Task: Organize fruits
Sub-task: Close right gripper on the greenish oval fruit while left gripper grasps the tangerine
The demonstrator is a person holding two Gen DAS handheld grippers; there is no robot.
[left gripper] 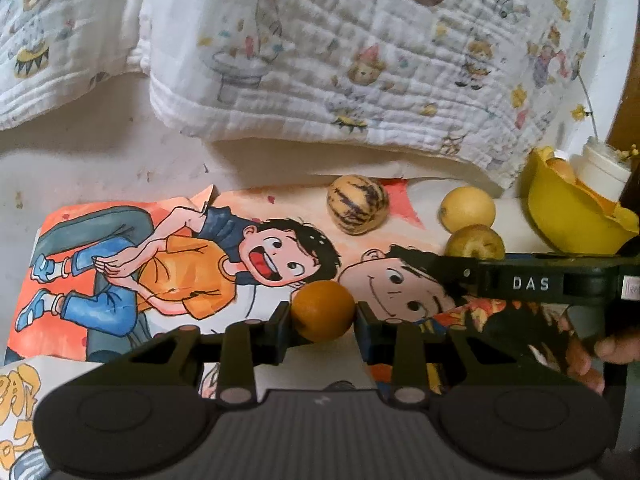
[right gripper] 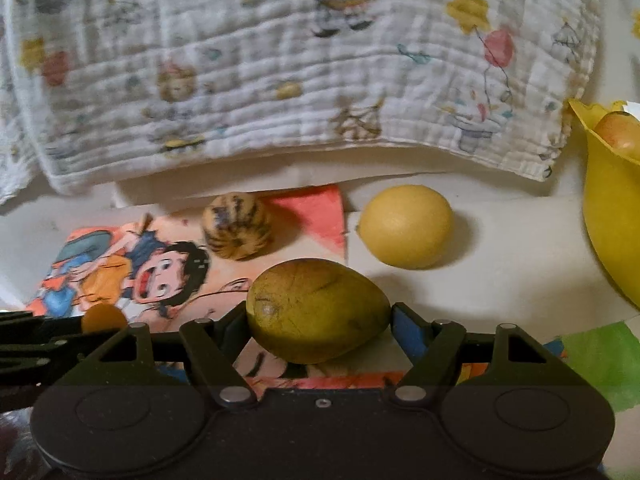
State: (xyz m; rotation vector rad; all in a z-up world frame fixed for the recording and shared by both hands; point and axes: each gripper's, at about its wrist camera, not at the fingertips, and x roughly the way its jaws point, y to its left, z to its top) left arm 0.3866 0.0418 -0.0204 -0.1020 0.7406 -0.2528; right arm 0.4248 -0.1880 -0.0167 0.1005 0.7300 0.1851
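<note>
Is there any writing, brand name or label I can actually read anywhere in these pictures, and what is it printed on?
"DAS": white capitals on the black arm of the right claw, in the left camera's view.
A small white label at the right edge of that arm: too small to read.
Big yellow cartoon lettering on the printed paper at the lower left: cut off, not readable.
The right camera's view shows no writing.

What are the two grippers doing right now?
Left gripper: closed on the small orange fruit.
Right gripper: closed on the greenish-yellow fruit.
</note>
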